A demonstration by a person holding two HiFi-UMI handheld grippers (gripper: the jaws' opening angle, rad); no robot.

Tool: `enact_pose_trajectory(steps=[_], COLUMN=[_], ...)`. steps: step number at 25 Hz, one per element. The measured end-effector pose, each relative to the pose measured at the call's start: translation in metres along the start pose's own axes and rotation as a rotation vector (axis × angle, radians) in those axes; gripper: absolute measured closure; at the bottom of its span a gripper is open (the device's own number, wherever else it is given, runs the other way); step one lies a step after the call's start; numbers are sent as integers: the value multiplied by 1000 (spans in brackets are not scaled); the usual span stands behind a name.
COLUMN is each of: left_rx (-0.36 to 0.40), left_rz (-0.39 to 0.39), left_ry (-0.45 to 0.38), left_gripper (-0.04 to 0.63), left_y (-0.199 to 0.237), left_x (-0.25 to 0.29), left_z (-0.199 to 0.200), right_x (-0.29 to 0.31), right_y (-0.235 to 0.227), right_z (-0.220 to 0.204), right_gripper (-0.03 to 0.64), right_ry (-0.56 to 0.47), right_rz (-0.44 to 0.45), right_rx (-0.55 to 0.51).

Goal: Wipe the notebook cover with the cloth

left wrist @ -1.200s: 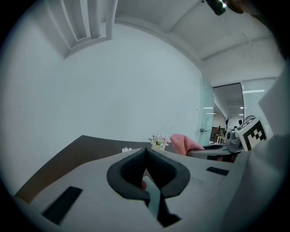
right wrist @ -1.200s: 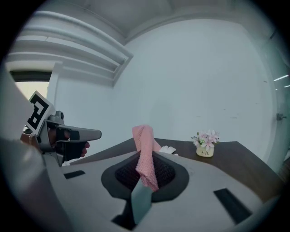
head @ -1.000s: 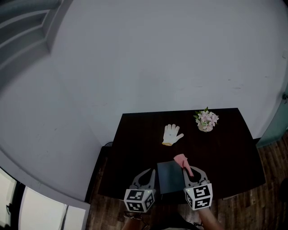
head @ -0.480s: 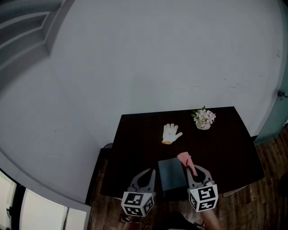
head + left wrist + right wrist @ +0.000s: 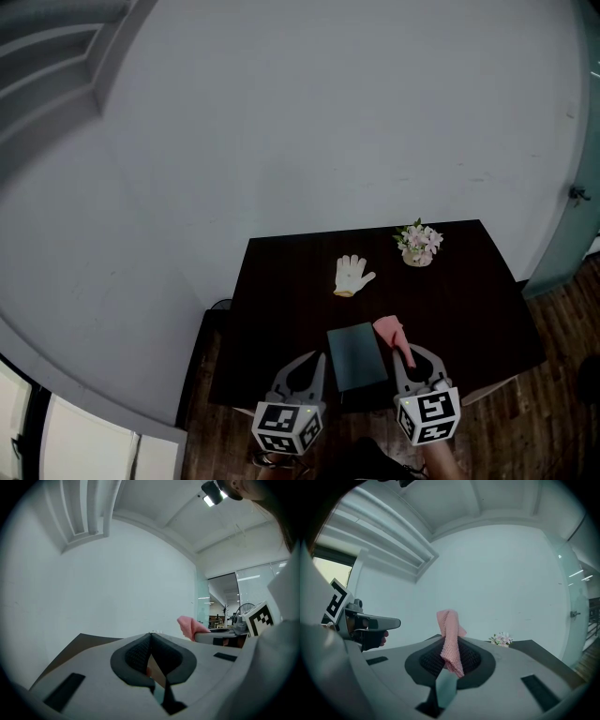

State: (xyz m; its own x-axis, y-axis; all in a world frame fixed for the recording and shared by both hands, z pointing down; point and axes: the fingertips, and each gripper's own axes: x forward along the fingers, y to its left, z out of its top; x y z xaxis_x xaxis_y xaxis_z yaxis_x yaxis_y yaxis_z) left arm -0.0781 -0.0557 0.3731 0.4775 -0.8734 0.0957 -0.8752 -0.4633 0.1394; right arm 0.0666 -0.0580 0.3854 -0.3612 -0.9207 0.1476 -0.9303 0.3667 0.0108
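Pink cloth (image 5: pixel 389 330) is pinched by right gripper (image 5: pixel 410 356), at far right corner of dark notebook (image 5: pixel 356 356), laid near table (image 5: pixel 281 281) front edge. Left gripper (image 5: pixel 302 367) jaws are pressed together, nothing held.

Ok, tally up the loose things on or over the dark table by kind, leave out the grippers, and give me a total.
notebook: 1
cloth: 1 (pink, clamped in the right gripper)
glove: 1 (white)
pot of flowers: 1
Total: 4
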Motion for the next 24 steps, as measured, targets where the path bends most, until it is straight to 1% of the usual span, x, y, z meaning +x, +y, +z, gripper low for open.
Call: enact_pose_trajectory(steps=[10, 24], left_rx=[0, -3], left_rz=[-26, -58], left_ry=[-4, -9], left_gripper=[577, 577], left_y=[-9, -24], left_x=[-6, 5], left_z=[-1, 2], right_x=[-12, -12], right_y=[5, -4], right_z=[3, 6], right_gripper=[572, 572], right_ry=[-11, -21], right_rz=[-12, -7], right_rx=[-14, -8])
